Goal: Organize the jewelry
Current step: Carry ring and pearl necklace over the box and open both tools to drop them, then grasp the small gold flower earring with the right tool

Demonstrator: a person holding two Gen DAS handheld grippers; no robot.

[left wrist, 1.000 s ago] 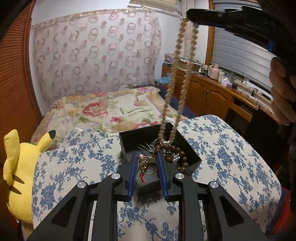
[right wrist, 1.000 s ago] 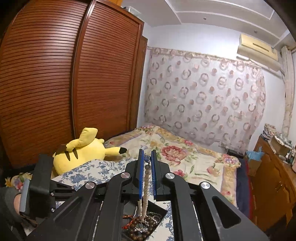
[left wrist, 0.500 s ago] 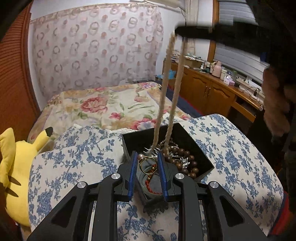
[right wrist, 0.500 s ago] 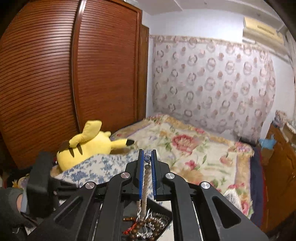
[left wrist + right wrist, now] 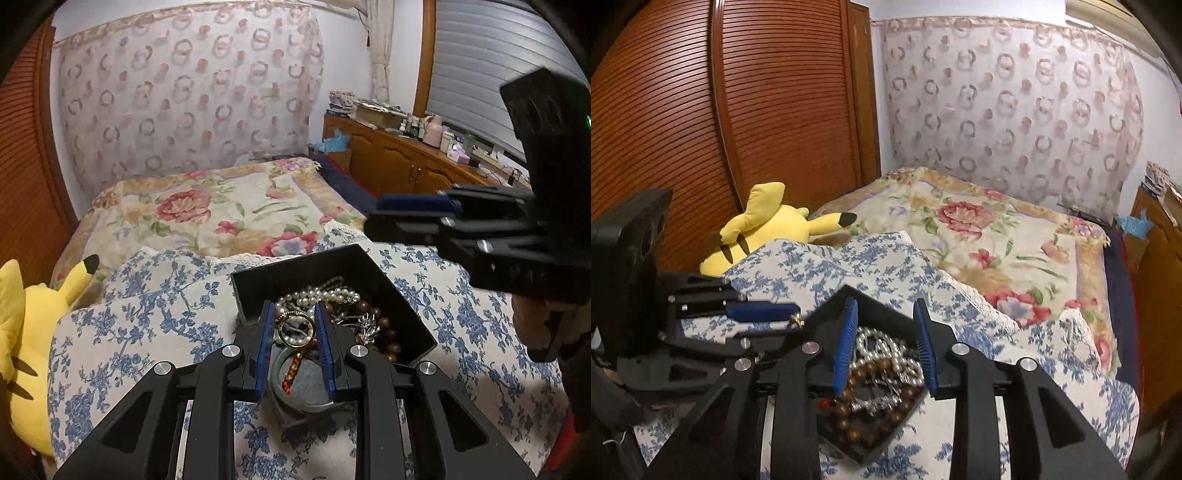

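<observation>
The black box point(image 5: 334, 273), low in the middle of the frame on the blue-flowered cover point(image 5: 147, 325), already holds the pearl string point(image 5: 882, 345), brown beads point(image 5: 864, 413) and silver pieces. The right gripper point(image 5: 884, 343), its jaws just opening, hangs empty over the pearls. The left gripper point(image 5: 294, 345) pinches a gold ring point(image 5: 295, 328), not yet placed.

A black box point(image 5: 295, 269) holds white pearls point(image 5: 325, 295) and brown beads point(image 5: 857, 413) on a blue-flowered white quilt point(image 5: 147, 302), beside a yellow plush point(image 5: 764, 225).
</observation>
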